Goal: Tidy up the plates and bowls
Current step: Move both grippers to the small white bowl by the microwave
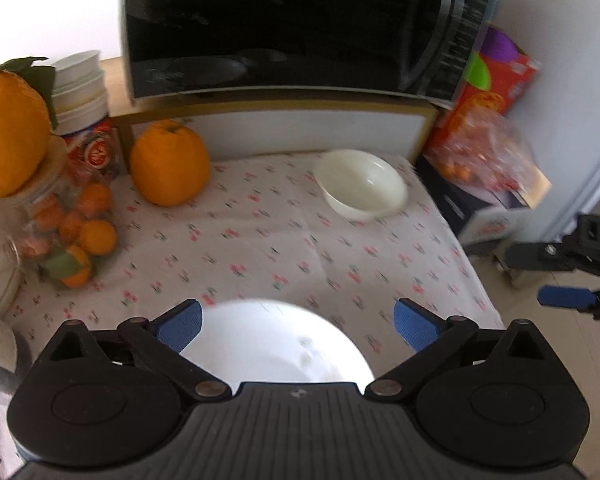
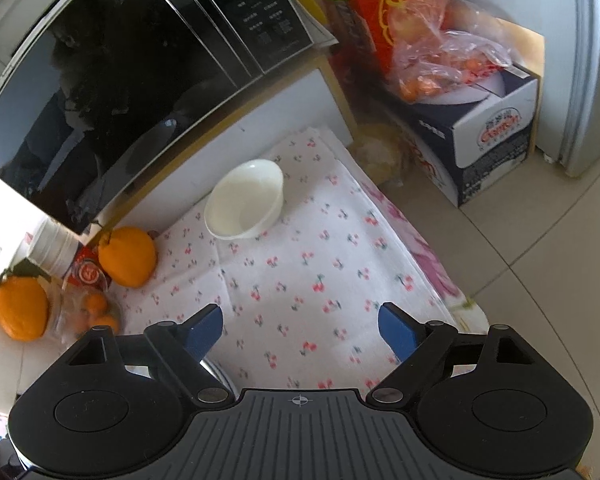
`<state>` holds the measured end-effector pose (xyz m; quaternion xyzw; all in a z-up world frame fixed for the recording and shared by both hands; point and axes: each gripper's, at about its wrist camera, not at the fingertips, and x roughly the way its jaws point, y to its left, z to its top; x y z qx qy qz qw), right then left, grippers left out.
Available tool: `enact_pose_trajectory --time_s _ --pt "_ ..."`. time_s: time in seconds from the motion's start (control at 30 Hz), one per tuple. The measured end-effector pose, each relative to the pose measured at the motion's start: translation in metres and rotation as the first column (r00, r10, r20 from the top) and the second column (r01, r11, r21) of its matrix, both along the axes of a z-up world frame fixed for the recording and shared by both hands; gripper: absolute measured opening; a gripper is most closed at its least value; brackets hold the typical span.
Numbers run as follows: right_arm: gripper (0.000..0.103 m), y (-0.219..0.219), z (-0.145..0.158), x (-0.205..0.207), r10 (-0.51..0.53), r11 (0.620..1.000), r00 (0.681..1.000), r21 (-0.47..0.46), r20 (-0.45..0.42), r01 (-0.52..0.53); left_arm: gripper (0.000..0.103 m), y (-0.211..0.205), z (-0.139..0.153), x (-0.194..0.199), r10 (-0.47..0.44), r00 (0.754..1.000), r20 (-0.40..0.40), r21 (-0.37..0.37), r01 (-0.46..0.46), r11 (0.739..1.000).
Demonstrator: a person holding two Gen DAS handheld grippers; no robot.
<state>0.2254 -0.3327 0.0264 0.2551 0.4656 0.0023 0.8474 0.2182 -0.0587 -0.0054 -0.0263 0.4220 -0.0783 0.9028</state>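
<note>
Small kitchen corner, with a desk (image 2: 340,240) under a cherry-print cloth (image 1: 260,248); big black microwave (image 1: 300,24) at the back; large orange fruit (image 1: 169,163) and a stack of white tubs (image 1: 80,88) off to one side; cardboard box (image 2: 496,148) with a bag of fruit on the floor beside the desk.

Cream bowl (image 1: 362,187) sitting upright on the cloth near the back, close to the microwave shelf, alone and empty. White plate (image 1: 276,344) lying flat at the near edge, right under the left gripper (image 1: 298,322); jaws spread as wide as can be, blue pads (image 1: 180,326) on either side of the plate's far rim, not pressing on it. Right gripper (image 2: 300,330) over bare cloth, jaws wide open too, nothing between them.

Probably hard, smooth and easy to break, both of them; likely slippery on the rim. Best to pinch the bowl by its wall, one pad inside and one outside; best to take the plate by its edge and keep it level. Gentle squeeze, slow lift, soft set-down.
</note>
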Motion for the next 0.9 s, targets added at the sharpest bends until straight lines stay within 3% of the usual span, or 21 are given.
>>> enact_pose_trajectory --time_s 0.2,0.4,0.6,0.77,0.9 --pt "0.088 0.000 -0.010 0.033 0.016 0.999 1.000 0.034 -0.017 -0.015 0.102 0.013 0.000 0.030 0.076 0.997 0.005 -0.061 -0.076 0.995" --pt "0.088 -0.001 -0.027 0.068 0.022 0.999 0.999 0.035 -0.050 -0.020 0.102 0.008 -0.022 0.073 0.108 0.990 -0.096 -0.174 -0.123 0.977" --pt "0.088 -0.002 -0.039 0.102 0.035 0.998 0.998 0.051 -0.059 -0.032 0.101 -0.011 -0.028 0.105 0.114 0.992 -0.057 -0.168 -0.122 0.978" --pt "0.088 0.000 -0.056 0.127 0.042 0.998 0.997 0.054 -0.058 -0.039 0.092 -0.015 -0.043 0.126 0.122 0.990 -0.076 -0.224 -0.136 0.965" --pt "0.088 -0.002 -0.073 0.144 0.026 0.996 0.999 0.082 -0.042 -0.022 0.079 -0.018 -0.053 0.135 0.107 0.991 -0.083 -0.271 -0.126 0.954"
